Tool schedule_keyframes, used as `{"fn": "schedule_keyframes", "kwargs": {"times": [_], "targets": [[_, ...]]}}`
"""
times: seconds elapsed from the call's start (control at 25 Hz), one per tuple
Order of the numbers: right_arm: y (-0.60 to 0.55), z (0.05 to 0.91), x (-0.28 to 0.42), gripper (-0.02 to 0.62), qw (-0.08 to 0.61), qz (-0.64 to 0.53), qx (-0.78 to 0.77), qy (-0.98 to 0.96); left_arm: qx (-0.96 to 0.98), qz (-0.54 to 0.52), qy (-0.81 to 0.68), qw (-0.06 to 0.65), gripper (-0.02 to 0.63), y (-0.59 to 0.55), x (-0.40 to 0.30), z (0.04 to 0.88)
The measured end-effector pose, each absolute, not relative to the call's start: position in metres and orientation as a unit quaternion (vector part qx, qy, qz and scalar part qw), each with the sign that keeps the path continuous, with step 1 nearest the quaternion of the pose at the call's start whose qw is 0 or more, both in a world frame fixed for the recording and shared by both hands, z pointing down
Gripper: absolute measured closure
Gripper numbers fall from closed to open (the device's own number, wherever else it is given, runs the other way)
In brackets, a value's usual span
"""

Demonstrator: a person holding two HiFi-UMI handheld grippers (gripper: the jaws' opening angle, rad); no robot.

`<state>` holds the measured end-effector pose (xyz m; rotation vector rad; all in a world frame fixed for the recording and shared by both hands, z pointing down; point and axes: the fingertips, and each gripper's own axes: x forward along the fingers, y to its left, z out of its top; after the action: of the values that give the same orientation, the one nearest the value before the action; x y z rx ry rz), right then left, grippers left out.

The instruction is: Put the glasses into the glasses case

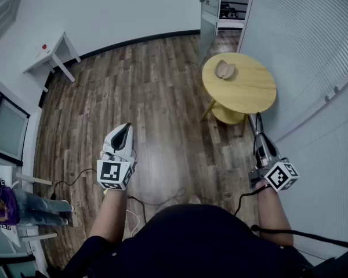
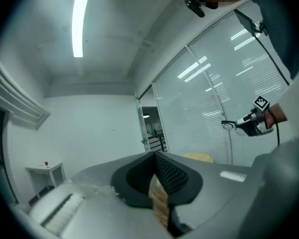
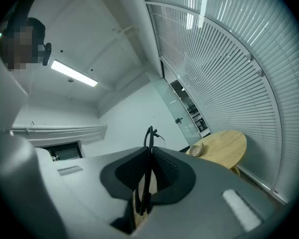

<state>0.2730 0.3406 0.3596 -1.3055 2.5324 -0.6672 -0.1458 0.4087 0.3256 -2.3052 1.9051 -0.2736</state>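
My right gripper (image 1: 257, 119) is held level above the wood floor and is shut on a pair of thin black-framed glasses (image 3: 149, 156). The frame stands edge-on between the pads and pokes out past the tips. From the left gripper view the glasses (image 2: 229, 125) stick out in front of the right gripper (image 2: 251, 125). A brown glasses case (image 1: 224, 69) lies open on the round wooden table (image 1: 249, 91), ahead of the right gripper; the same case (image 3: 197, 149) shows in the right gripper view. My left gripper (image 1: 125, 128) hovers over the floor, shut, with nothing in it.
A wall of white blinds (image 1: 313, 68) runs along the right, close to the round table. A small white side table (image 1: 52, 54) stands far left. Cables (image 1: 153, 202) trail on the floor near my feet. A seated person's legs (image 1: 37, 208) show at the lower left.
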Motion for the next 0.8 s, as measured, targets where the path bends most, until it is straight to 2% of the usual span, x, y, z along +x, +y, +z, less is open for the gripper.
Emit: {"fn": "schedule_keyframes", "kwargs": {"times": [0.32, 0.8], "targets": [[0.320, 0.372, 0.293, 0.563, 0.108, -0.227, -0.425, 0.870, -0.749, -0.104, 0.654, 0.025, 0.603, 0.412, -0.135, 0.361], [0.282, 0.379, 0.266, 0.563, 0.111, -0.234, -0.391, 0.883, -0.756, -0.105, 0.646, 0.031, 0.603, 0.384, -0.121, 0.346]]}}
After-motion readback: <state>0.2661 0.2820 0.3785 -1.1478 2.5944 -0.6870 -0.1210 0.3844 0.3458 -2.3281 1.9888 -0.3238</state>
